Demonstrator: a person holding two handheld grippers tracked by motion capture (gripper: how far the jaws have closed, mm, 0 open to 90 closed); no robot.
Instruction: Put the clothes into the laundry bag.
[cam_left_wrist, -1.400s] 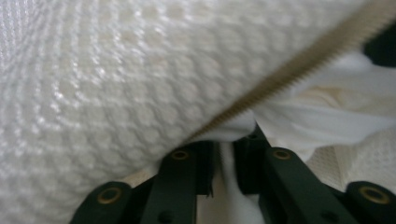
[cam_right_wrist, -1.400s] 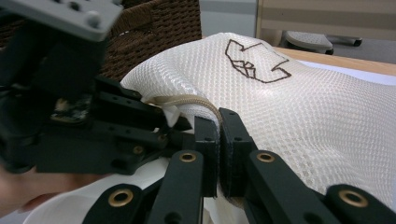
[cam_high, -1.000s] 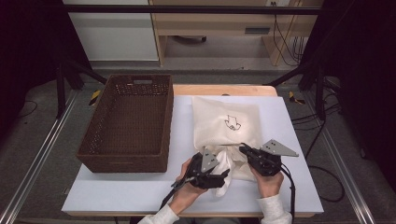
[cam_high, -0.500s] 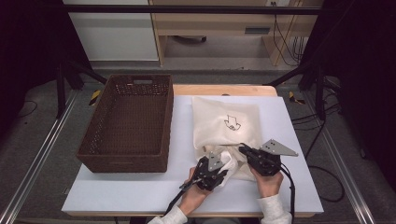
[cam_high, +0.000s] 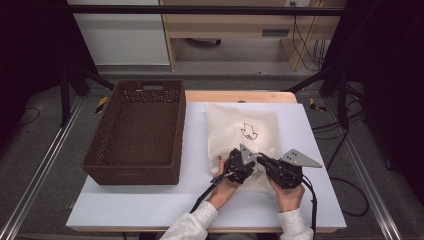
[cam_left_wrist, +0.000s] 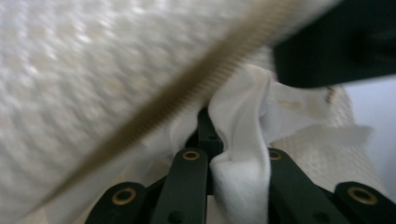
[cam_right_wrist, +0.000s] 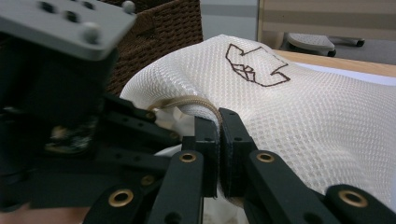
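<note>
Right gripper view, mesh bag (cam_right_wrist: 299, 107) zipper edge pinched between closed jaws

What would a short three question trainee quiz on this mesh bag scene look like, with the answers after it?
1. True or false: the right gripper is shut on the zipper edge of the mesh bag.
2. What lies between the left gripper's jaws: A white cloth, B a cable, C the basket rim?
3. Which side of the bag is the wicker basket on in the high view?

Key: 1 true; 2 A; 3 the left.
</note>
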